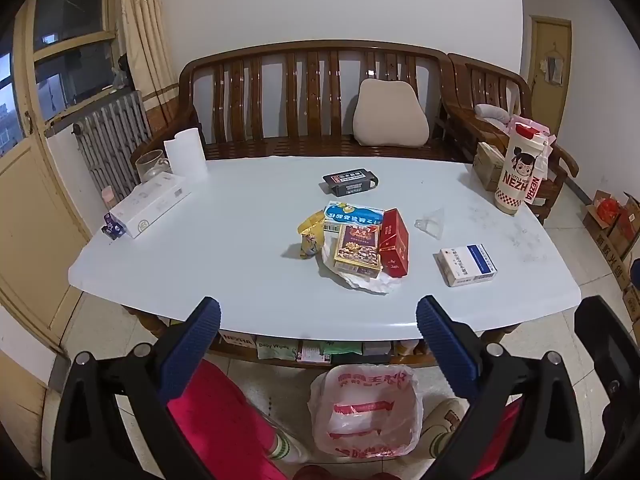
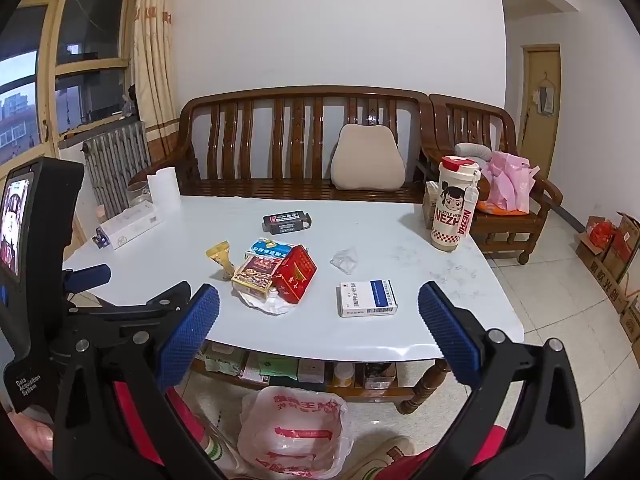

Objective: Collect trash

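Note:
A heap of trash lies mid-table: a red box (image 1: pixel 394 242) (image 2: pixel 295 273), a gold-and-purple box (image 1: pixel 357 251) (image 2: pixel 255 274), a blue-and-white packet (image 1: pixel 352 213) (image 2: pixel 271 246), a yellow wrapper (image 1: pixel 311 236) (image 2: pixel 222 258) and crumpled white paper (image 1: pixel 370 282) (image 2: pixel 269 303). Apart from it lie a white-and-blue medicine box (image 1: pixel 467 265) (image 2: pixel 368 297), a clear plastic scrap (image 1: pixel 431 224) (image 2: pixel 345 259) and a black box (image 1: pixel 350 181) (image 2: pixel 286 221). A bin lined with a red-printed plastic bag (image 1: pixel 366 414) (image 2: pixel 294 434) stands on the floor below the table's near edge. My left gripper (image 1: pixel 318 344) and right gripper (image 2: pixel 318 332) both hang open and empty before the table.
The pale table (image 1: pixel 224 248) (image 2: pixel 420 320) also bears a white long box (image 1: pixel 150 209), a paper roll (image 1: pixel 185 156), a glass jar (image 1: pixel 151 165) and a tall NEZHA cup (image 1: pixel 519 170) (image 2: pixel 456 204). A wooden bench (image 1: pixel 312 100) stands behind. Red-trousered legs (image 1: pixel 224 420) flank the bin.

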Available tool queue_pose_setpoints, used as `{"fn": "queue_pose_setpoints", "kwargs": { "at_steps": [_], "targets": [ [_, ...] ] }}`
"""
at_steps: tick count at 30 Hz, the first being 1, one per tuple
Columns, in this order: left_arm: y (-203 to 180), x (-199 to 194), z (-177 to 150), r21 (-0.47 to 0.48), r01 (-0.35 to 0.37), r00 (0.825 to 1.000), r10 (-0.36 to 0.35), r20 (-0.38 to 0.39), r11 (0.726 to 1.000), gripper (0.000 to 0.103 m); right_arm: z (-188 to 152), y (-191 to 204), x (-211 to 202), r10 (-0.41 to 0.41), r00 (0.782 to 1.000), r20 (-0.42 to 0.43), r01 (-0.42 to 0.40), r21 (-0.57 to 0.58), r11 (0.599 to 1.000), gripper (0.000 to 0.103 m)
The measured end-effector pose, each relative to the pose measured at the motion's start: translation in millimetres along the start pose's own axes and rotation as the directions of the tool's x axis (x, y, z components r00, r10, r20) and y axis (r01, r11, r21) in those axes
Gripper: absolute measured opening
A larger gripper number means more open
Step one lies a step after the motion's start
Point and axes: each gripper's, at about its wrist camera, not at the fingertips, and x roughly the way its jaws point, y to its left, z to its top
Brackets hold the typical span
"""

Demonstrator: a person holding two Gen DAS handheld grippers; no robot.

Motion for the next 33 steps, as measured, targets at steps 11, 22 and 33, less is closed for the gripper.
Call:
{"fn": "queue_pose_setpoints", "kwargs": {
  "at_steps": [11, 22, 33],
  "targets": [
    [5, 1, -1, -0.016, 0.019, 1.0, -0.019, -0.009, 1.0, 0.096, 1, -3, 0, -0.002, 1.0, -0.005, 0.002, 0.001, 1.0, 0.098],
    [3, 0, 2, -0.018, 0.02, 1.0, -0.02, -0.013, 1.0, 0.096, 1, 0, -1, 0.001, 1.0, -0.007, -0.001, 0.003, 1.0, 0.098],
    [4, 0, 1, -0.026, 0.017, 1.0, -0.017, -0.009, 1.0, 0.096, 0, 0, -1, 0.001, 1.0, -0.008, -0.001, 0.004, 1.0, 0.098]
  ]
}}
